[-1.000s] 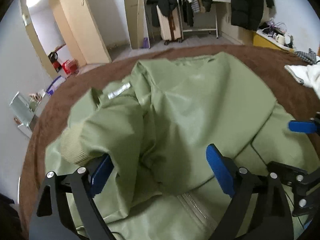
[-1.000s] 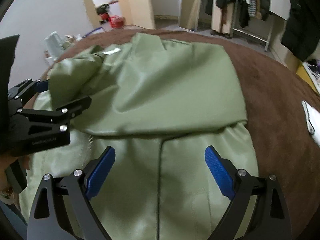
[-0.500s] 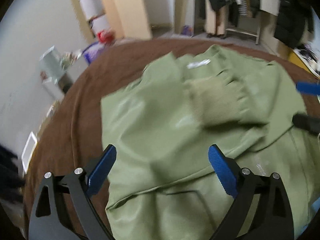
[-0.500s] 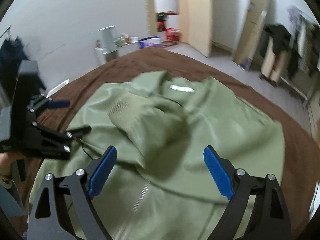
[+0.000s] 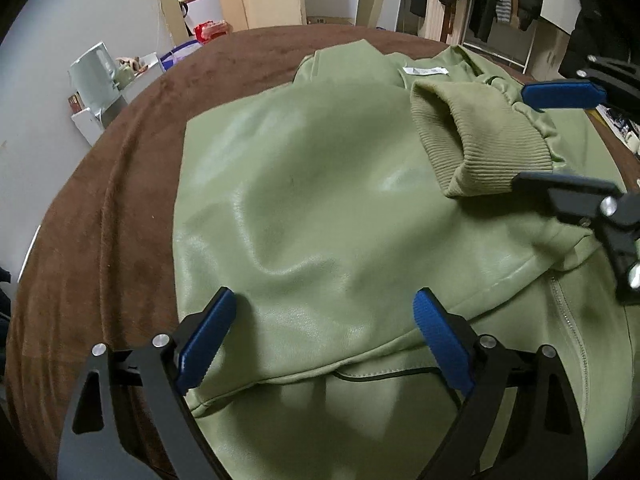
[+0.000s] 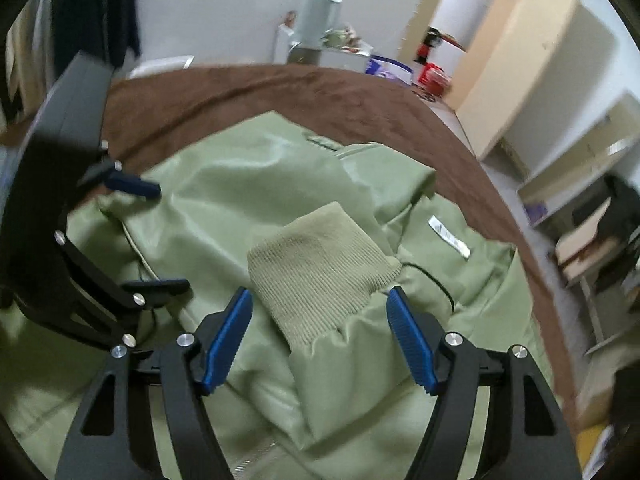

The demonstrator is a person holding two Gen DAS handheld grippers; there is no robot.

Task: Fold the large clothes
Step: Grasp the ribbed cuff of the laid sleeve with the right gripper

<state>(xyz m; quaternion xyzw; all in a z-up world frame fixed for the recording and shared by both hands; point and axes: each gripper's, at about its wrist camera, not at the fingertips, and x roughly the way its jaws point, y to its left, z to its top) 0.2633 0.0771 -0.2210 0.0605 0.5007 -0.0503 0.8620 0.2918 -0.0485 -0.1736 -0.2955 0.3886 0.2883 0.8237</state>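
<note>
A light green jacket [image 5: 320,200] lies on a brown blanket [image 5: 120,208], with one sleeve folded across its body. The sleeve's ribbed cuff [image 5: 472,144] lies near the white neck label [image 5: 424,70]. My left gripper [image 5: 324,340] stands open over the smooth folded fabric near the jacket's left edge, gripping nothing. My right gripper [image 6: 320,340] straddles the ribbed cuff [image 6: 316,272]; its jaws are closing, with a gap still showing on both sides. The left wrist view shows the right gripper [image 5: 564,140] at the right, and the right wrist view shows the left gripper [image 6: 148,236] at the left.
The blanket's edge curves round the far side. Beyond it stand a pale green bin [image 5: 96,76] on a white box, red items [image 5: 208,30] by a doorway, wooden cabinets and a rack of dark clothes [image 5: 492,0]. A zip [image 5: 568,320] runs down the jacket front.
The right gripper has swung from the jacket's lower body to the ribbed cuff, and its jaws have narrowed. The left gripper has moved towards the jacket's left edge. The sleeve now lies across the body.
</note>
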